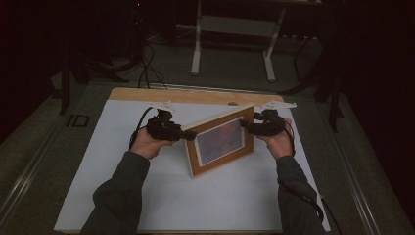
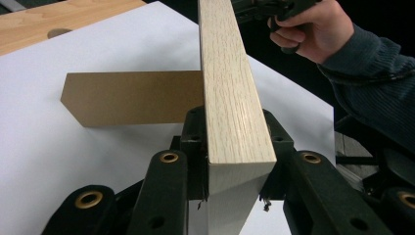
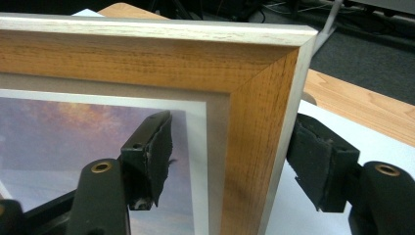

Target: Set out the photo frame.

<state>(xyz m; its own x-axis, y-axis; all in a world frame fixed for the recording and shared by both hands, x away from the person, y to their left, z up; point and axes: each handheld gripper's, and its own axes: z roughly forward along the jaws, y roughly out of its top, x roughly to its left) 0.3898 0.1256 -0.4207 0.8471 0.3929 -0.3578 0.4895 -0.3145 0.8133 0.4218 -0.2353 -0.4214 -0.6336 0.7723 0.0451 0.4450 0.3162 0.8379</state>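
Left gripper (image 1: 188, 135) clamping picture frame (image 1: 221, 141) upright; right gripper (image 1: 244, 124) jaws apart

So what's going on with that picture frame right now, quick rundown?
Left gripper clamped on picture frame edge. Right gripper jaws open, straddling the other edge, pads clear. Frame upright on white sheet, back stand out. Nothing in the way.

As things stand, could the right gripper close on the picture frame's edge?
Probably yes. The right gripper already straddles the picture frame near its upper corner, one pad in front and one behind, both apart from the wood, with nothing between. The left gripper clamps the opposite edge.
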